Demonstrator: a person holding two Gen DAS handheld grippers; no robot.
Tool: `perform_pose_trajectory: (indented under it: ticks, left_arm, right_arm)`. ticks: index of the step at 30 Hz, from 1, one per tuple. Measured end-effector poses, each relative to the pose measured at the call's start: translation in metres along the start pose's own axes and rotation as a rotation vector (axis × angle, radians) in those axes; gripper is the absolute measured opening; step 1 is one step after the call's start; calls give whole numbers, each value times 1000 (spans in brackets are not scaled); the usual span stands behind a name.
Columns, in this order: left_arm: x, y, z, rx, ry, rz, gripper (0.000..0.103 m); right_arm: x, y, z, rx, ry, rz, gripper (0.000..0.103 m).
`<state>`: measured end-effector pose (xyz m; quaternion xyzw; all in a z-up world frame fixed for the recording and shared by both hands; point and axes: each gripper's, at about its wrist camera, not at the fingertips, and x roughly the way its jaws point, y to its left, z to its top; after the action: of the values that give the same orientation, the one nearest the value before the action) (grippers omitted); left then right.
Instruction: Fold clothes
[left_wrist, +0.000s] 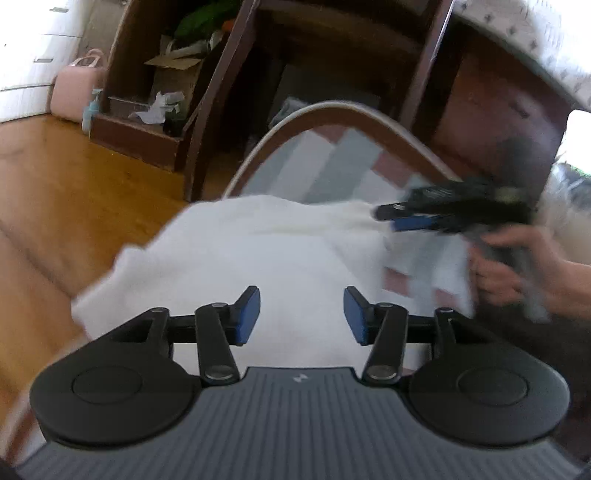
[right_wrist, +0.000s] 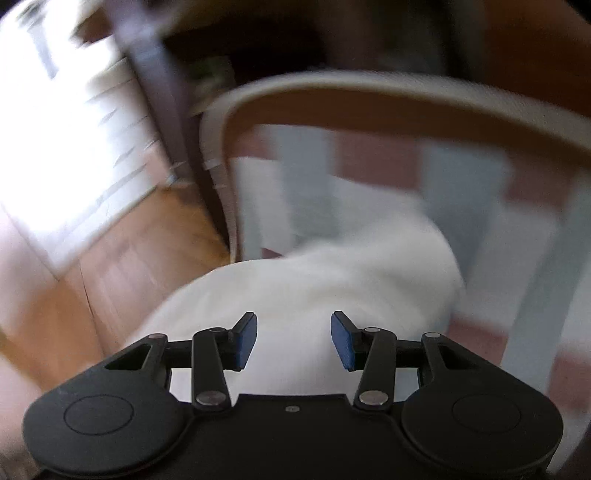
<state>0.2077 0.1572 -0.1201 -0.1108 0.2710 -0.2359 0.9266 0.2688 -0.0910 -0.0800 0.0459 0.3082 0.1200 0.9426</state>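
A white garment, soft and thick-looking, lies spread on a desk with a rounded wooden rim and a checked cloth of grey, white and dusty pink. The garment's left side hangs over the desk's edge toward the wooden floor.

The left gripper hovers over the near part of the garment with its blue-padded fingers spread wide and nothing between them. In its own view the right gripper is just as wide apart and empty; the left view shows it out at the garment's far right edge, but blur makes it impossible to tell whether it touches the fabric there. The person's right hand grips its handle.

The step in hand looks like picking up an edge or corner to begin a fold; the garment appears not yet folded. To do it well, each gripper should settle on a true edge rather than the middle of the cloth, come down low enough that one finger slides under the fabric, and close on a single layer. Taking two matching corners would keep the fold square. The overhanging side deserves care: a pull from the right could drag the whole garment off the desk, so lift before moving across. Both views are smeared, which suggests fast motion; slowing down before closing would help.
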Motion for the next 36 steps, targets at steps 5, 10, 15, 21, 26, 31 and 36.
perform_pose_trajectory:
  ticks: [5,10,15,21,26,31,36]
  left_arm:
    - [53,76,1,-240,116,159,18]
    - [48,107,-8,-332,116,156,3]
    - [46,76,-1,-237,163,256,3]
    - [30,20,-2,-101,264,382,60]
    - [-18,-39,-10,-63,291,318,75]
    - [-70,-81,-14,-101,231,259,95]
    - [-105,-95,-18,-161,199,221,98]
  right_arm:
    - [2,51,-15,-266,96,123,53]
    - [3,92,-76,-478,192,157,55]
    - [-37,81,-100,-434,209,189,61]
    - [-53,75,-110,-349,378,288,63]
    - [-118,67,-109,-311,286,183,64]
    - [-159,70,-95,-264,192,94,73]
    - [-173,77,-110,-217,165,46,78]
